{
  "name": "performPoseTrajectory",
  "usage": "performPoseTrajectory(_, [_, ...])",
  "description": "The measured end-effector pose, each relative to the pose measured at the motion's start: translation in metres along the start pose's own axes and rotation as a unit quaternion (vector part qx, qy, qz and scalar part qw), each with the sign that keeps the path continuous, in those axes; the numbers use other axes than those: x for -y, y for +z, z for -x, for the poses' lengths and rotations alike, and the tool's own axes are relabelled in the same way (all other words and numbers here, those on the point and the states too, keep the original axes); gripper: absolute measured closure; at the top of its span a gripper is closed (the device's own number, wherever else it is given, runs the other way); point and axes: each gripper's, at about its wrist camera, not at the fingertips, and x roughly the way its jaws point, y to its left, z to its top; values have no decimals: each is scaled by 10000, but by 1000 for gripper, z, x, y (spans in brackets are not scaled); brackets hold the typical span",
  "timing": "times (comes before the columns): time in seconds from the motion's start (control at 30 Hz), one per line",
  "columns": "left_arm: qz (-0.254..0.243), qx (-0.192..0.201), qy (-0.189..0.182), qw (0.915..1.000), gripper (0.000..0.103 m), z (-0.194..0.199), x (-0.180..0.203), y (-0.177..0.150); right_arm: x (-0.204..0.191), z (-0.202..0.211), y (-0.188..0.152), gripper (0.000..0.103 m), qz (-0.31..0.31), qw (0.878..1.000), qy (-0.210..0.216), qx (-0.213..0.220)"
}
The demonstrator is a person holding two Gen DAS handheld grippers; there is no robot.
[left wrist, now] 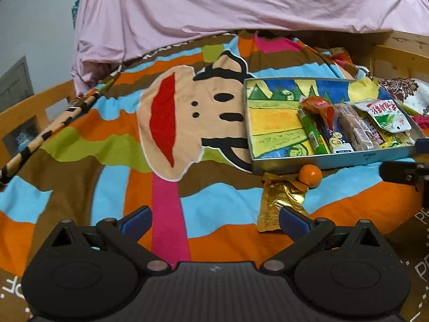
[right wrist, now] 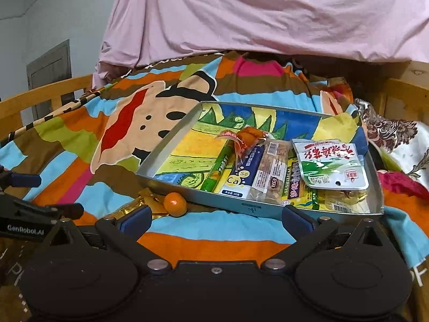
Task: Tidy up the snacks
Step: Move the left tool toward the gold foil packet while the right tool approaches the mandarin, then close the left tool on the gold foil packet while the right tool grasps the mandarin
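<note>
While both claws spread empty: snack packets [right wrist: 292, 174] in tray [right wrist: 171, 185], orange [right wrist: 175, 204] outside.

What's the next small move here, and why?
Probably ease the open left gripper forward and right onto the gold packet. It and the small orange lie on the blanket outside the tray, where the other snacks already sit, and the packet lies by the left gripper's right finger.

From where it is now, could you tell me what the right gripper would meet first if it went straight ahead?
Most likely the near wall of the metal tray, just ahead of the open right gripper. The small orange sits left of that line. Depth is uncertain in this view.
</note>
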Motion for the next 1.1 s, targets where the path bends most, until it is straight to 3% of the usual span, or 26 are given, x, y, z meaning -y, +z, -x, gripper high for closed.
performPoseTrajectory(0.6, [-571, -311, -357, 9972, 0, -30, 19, 11, 9, -47, 6, 0, -397, 9956, 557, -635])
performPoseTrajectory(1.1, [-820, -466, -507, 9943, 0, -48, 33, 12, 16, -61, 8, 1, -719, 9924, 739, -668])
